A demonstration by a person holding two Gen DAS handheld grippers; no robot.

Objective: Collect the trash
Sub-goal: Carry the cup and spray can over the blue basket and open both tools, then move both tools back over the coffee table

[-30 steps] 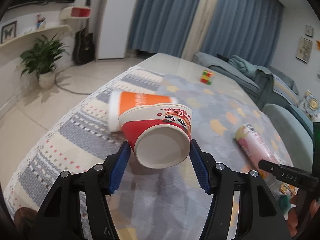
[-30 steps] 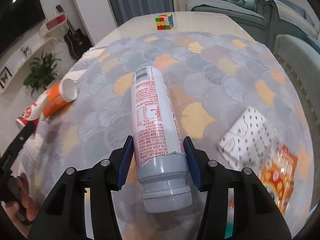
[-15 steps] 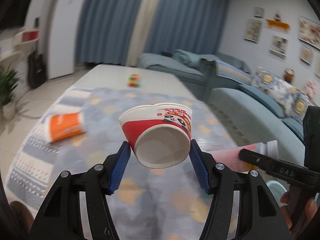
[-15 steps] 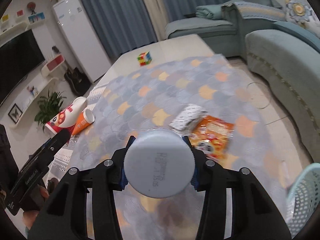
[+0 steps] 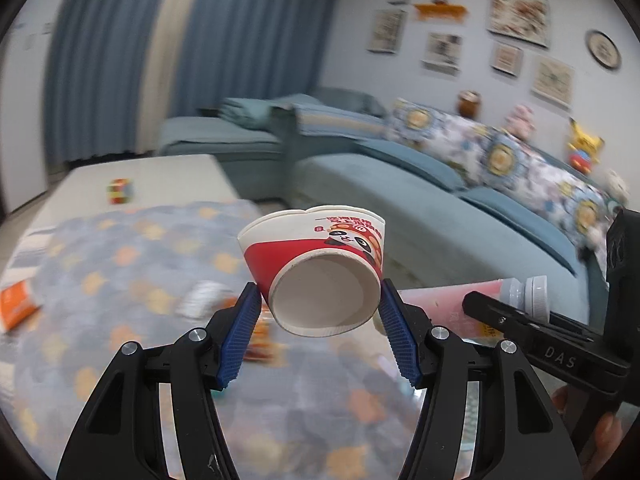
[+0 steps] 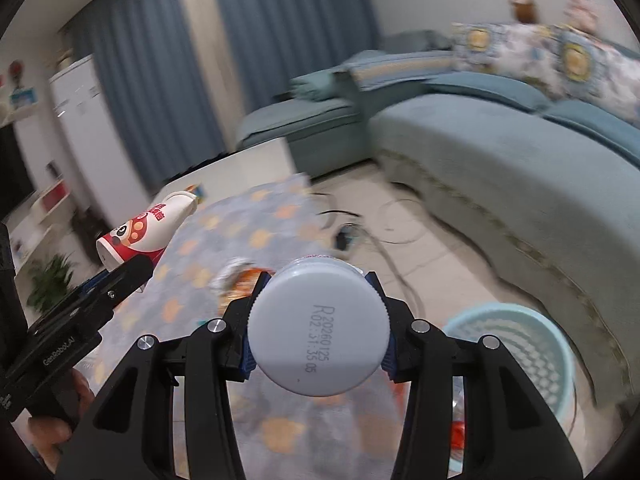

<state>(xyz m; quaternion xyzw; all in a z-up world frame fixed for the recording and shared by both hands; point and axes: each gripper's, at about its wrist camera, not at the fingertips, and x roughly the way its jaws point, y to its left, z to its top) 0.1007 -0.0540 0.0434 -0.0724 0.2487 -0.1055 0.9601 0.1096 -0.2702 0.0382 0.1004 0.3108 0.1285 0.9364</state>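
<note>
My left gripper (image 5: 320, 312) is shut on a red and white paper cup (image 5: 316, 260) with a panda print, held above the table with its base toward the camera. The cup also shows in the right wrist view (image 6: 144, 232). My right gripper (image 6: 316, 332) is shut on a pink bottle with a grey cap (image 6: 318, 328), cap end toward the camera. The bottle also shows in the left wrist view (image 5: 472, 300). A light blue mesh basket (image 6: 516, 352) stands on the floor at lower right of the right gripper.
An orange cup (image 5: 18, 304) lies on the patterned tablecloth (image 5: 120, 248) at left. A white packet (image 5: 200, 300) and an orange snack bag (image 6: 244, 276) lie mid-table. A puzzle cube (image 5: 120, 192) sits at the far end. A blue sofa (image 6: 520, 168) runs along the right, with cables on the floor.
Both grippers have swung to the right with their loads, off the table toward the sofa side. The blue basket has come closer in the right wrist view.
</note>
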